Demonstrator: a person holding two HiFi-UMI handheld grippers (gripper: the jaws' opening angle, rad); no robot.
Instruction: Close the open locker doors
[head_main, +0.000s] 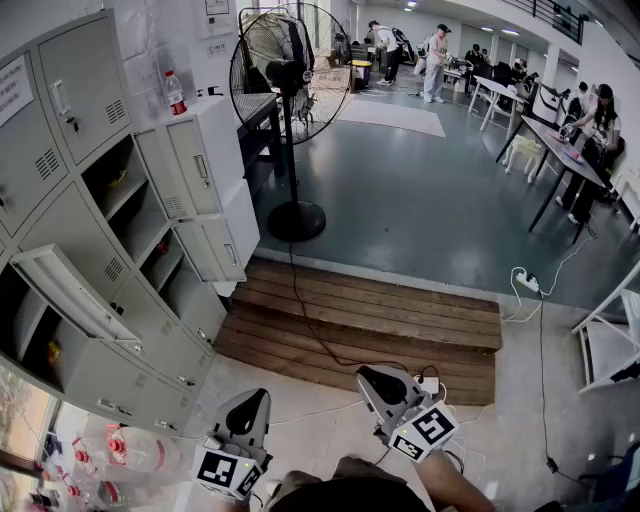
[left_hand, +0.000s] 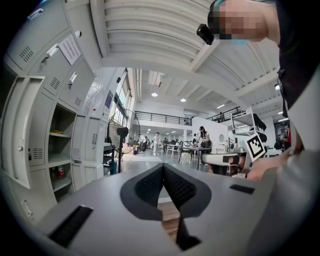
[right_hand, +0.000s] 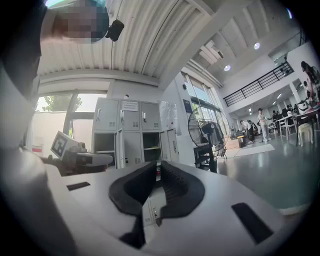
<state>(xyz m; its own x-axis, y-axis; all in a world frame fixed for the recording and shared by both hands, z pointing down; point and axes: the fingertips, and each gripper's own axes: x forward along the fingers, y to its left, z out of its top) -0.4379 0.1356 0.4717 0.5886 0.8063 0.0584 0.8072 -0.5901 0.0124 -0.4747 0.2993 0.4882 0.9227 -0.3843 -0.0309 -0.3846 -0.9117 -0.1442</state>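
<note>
Lockers (head_main: 40, 170), grey metal, several doors (head_main: 188, 162) ajar.

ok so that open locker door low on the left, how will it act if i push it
The open locker door looks like thin sheet metal, so probably light and slightly flexible. It stands swung out from the lockers, so a push should pivot it shut; pushed hard, it may bounce back.

Left claw (head_main: 252, 398) and right claw (head_main: 372, 377) have grey shells, black ribbed pads (left_hand: 149, 186).
</note>
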